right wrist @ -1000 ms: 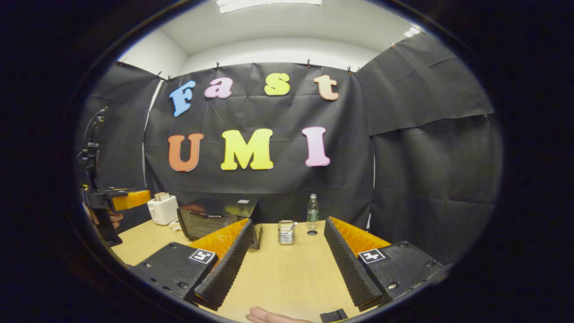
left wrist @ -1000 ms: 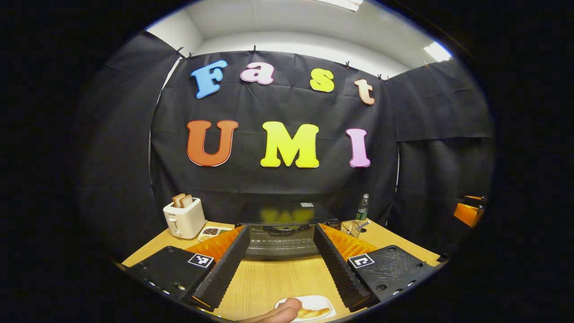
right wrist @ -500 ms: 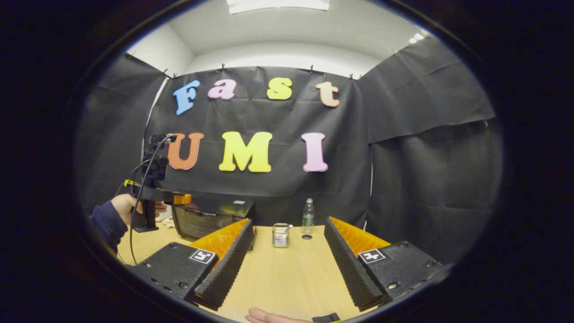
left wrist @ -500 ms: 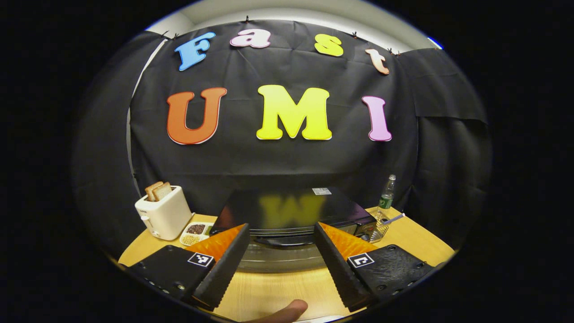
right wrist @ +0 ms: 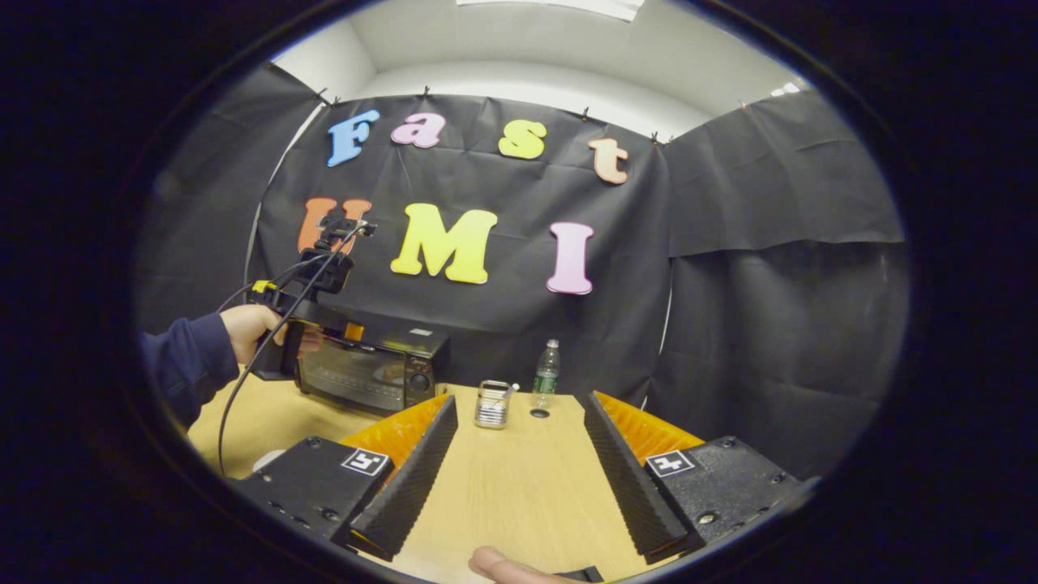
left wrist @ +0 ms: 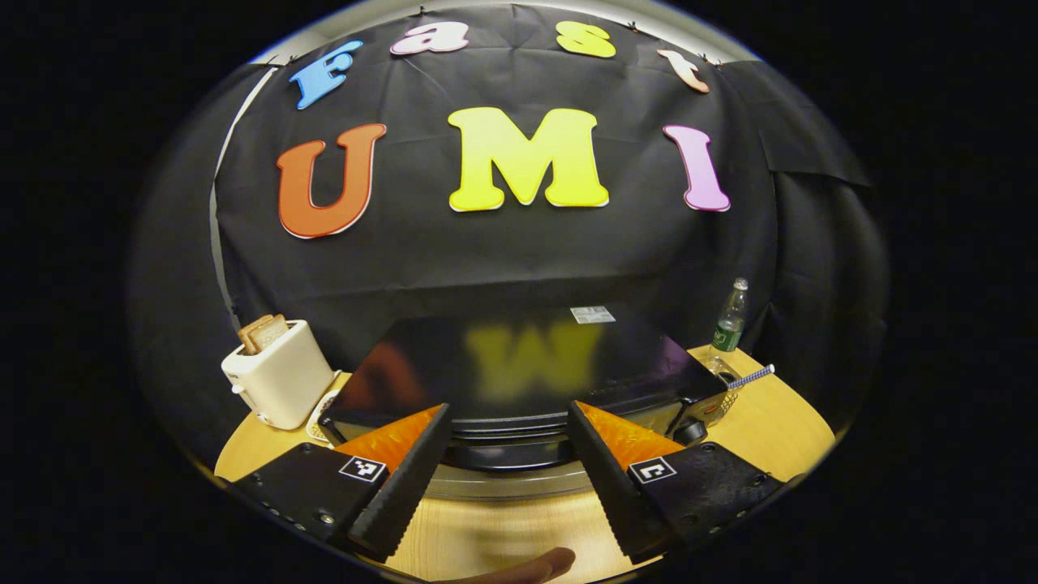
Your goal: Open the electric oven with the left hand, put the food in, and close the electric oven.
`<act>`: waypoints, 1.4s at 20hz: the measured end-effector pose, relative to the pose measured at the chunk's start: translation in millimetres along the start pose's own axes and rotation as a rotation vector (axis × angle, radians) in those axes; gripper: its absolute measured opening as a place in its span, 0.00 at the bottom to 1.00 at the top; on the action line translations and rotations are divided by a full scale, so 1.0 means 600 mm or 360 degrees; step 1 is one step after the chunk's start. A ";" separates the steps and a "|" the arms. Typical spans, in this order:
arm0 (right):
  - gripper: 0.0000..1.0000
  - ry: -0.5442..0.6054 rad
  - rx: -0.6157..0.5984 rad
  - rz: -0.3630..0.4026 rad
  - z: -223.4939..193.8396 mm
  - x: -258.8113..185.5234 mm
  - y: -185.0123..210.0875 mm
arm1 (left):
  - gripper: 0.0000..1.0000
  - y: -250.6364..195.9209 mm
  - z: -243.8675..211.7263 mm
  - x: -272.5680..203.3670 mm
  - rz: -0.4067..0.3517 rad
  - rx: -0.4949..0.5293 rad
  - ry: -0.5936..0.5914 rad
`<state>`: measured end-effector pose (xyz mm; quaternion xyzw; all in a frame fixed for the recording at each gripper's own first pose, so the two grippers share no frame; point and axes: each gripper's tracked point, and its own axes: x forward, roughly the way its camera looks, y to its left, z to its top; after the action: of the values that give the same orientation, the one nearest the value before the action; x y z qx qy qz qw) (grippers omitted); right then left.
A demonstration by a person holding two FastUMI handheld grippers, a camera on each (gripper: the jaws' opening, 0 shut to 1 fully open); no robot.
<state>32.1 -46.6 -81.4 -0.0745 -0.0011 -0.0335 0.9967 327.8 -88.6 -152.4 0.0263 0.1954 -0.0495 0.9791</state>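
The black electric oven (left wrist: 519, 365) stands close in front of my left gripper (left wrist: 507, 410), its door shut. The gripper is open, and its fingers reach to either side of the door handle (left wrist: 507, 456) at the top front edge without pressing on it. In the right gripper view the oven (right wrist: 369, 375) sits at the left of the wooden table (right wrist: 519, 478). A hand in a dark sleeve (right wrist: 243, 328) holds the left gripper (right wrist: 320, 312) against its upper front. My right gripper (right wrist: 519, 401) hovers open over the table with nothing between its fingers.
A white toaster (left wrist: 276, 373) with bread slices stands left of the oven. A green-labelled bottle (left wrist: 730, 316) and a wire holder with a straw (left wrist: 734, 381) stand to its right, the holder (right wrist: 491, 403) just beyond my right fingers.
My left gripper has moved forward and up to the oven, so its fingers now flank the door handle. The plate of food has dropped out of its view. The right gripper has barely shifted.
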 end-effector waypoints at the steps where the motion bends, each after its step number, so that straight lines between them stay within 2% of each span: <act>1: 1.00 -0.0004 0.0010 -0.0007 0.000 -0.002 -0.002 | 0.94 0.004 0.011 -0.012 0.0003 0.0000 -0.0078; 2: 1.00 -0.0006 0.0019 -0.0009 0.001 -0.004 -0.002 | 0.95 0.000 0.002 -0.006 -0.0004 -0.0021 -0.0010; 6: 1.00 -0.0022 0.0060 -0.0002 0.012 -0.018 -0.003 | 0.98 -0.004 -0.003 -0.026 -0.0003 -0.0050 0.0003; 12: 0.98 -0.0153 0.0207 0.0107 0.083 -0.078 0.007 | 0.96 -0.013 -0.039 -0.082 0.0011 0.0021 0.0005; 14: 0.97 -0.0188 0.0236 0.0106 0.100 -0.102 0.000 | 0.96 -0.016 -0.061 -0.106 0.0030 0.0059 0.0010; 15: 1.00 -0.0217 0.0244 0.0099 0.109 -0.114 -0.003 | 0.96 -0.018 -0.074 -0.117 0.0033 0.0077 0.0014; 17: 0.98 -0.0265 0.0245 0.0075 0.122 -0.135 -0.009 | 0.96 -0.024 -0.108 -0.140 0.0029 0.0074 0.0048; 22: 0.98 -0.0272 0.0284 0.0081 0.133 -0.176 -0.009 | 0.93 -0.036 -0.188 -0.173 -0.0032 -0.0062 0.0195; 28: 0.99 -0.0294 0.0281 0.0061 0.141 -0.205 -0.015 | 0.93 -0.046 -0.275 -0.188 -0.0040 0.0040 0.0379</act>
<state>-91.2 -34.6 3.0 0.0108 -0.0945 -0.0073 0.9954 158.6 -94.3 -262.0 0.0418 0.3098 -0.0607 0.9479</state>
